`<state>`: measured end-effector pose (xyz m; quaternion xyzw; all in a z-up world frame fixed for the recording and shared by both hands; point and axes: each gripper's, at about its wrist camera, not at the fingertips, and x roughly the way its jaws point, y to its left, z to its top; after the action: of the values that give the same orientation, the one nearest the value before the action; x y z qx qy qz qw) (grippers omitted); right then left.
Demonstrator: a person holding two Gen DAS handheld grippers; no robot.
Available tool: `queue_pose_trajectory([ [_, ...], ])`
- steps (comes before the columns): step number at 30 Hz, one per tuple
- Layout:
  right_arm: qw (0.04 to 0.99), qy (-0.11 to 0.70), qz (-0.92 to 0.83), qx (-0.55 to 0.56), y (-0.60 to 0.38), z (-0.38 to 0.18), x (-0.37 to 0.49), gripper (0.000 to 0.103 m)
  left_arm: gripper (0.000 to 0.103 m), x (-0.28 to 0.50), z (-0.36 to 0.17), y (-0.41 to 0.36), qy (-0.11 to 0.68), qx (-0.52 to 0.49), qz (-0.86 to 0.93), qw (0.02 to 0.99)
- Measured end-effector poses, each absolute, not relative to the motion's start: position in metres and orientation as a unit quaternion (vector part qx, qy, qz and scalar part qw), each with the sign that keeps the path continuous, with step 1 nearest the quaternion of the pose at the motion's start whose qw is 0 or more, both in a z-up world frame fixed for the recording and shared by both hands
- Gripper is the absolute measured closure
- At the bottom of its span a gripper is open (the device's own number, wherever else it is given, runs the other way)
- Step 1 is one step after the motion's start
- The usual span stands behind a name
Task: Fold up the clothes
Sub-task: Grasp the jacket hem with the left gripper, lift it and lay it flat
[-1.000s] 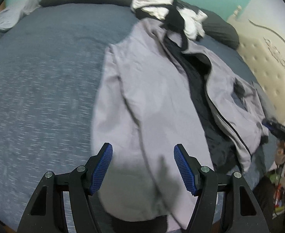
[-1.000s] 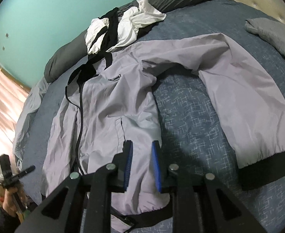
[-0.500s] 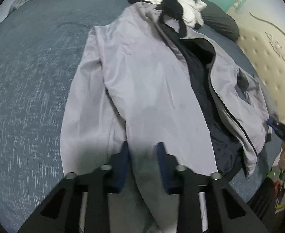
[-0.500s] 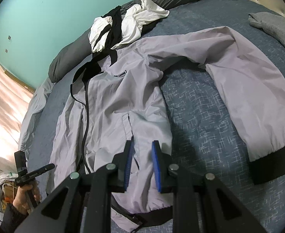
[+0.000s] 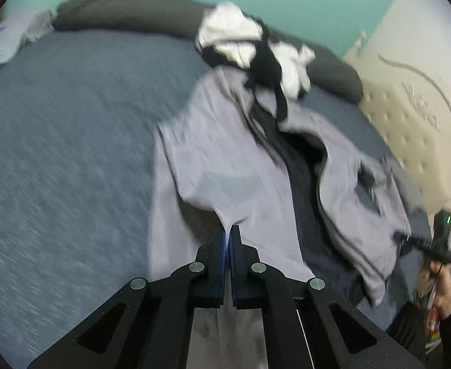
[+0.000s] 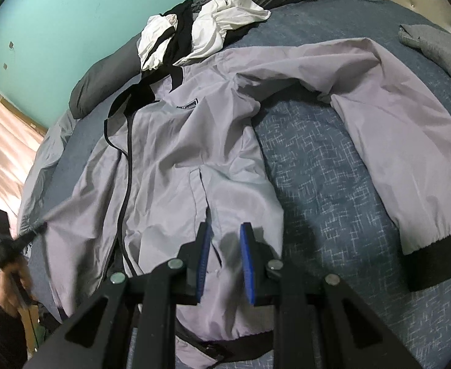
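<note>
Grey jacket — zip-front, black trim, lying open and face-up across the middle of the blue bed; one sleeve reaches to the right edge of the frame, ending in a black cuff. Left tongs: pressed together, pinching a raised fold of the jacket at lower centre of the left wrist view. Right tongs: spread, over the jacket's lower hem. White-and-black garment — bunched at the collar, upper centre. Dark grey pillow, upper left.
</note>
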<state>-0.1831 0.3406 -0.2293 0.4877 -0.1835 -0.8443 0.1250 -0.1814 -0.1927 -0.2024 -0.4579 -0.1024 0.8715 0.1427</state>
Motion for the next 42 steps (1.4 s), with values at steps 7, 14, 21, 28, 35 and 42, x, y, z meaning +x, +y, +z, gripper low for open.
queue_pose_trajectory([
  [7,0.119,-0.188,-0.842,0.492,0.334,-0.234,-0.187,0.084,0.101,-0.211,-0.166,-0.25,-0.107,-0.428,0.893,0.094],
  [14,0.118,-0.183,-0.842,0.493,0.328,-0.234,-0.193,0.084,0.101,-0.235,-0.16,-0.319,-0.107,-0.425,0.899,-0.002],
  [21,0.116,-0.18,-0.846,0.489,0.33,-0.228,-0.195,0.084,0.092,-0.229,-0.162,-0.352,-0.143,-0.425,0.892,-0.049],
  [28,0.124,-0.184,-0.847,0.483,0.328,-0.219,-0.189,0.084,0.052,-0.217,-0.158,-0.335,-0.121,-0.439,0.889,-0.036],
  [35,0.137,-0.189,-0.85,0.473,0.319,-0.209,-0.179,0.084,0.051,-0.199,-0.168,-0.226,-0.056,-0.495,0.862,0.091],
  [42,0.155,-0.19,-0.851,0.465,0.317,-0.199,-0.168,0.084,0.048,-0.182,-0.216,-0.106,-0.015,-0.552,0.813,0.184],
])
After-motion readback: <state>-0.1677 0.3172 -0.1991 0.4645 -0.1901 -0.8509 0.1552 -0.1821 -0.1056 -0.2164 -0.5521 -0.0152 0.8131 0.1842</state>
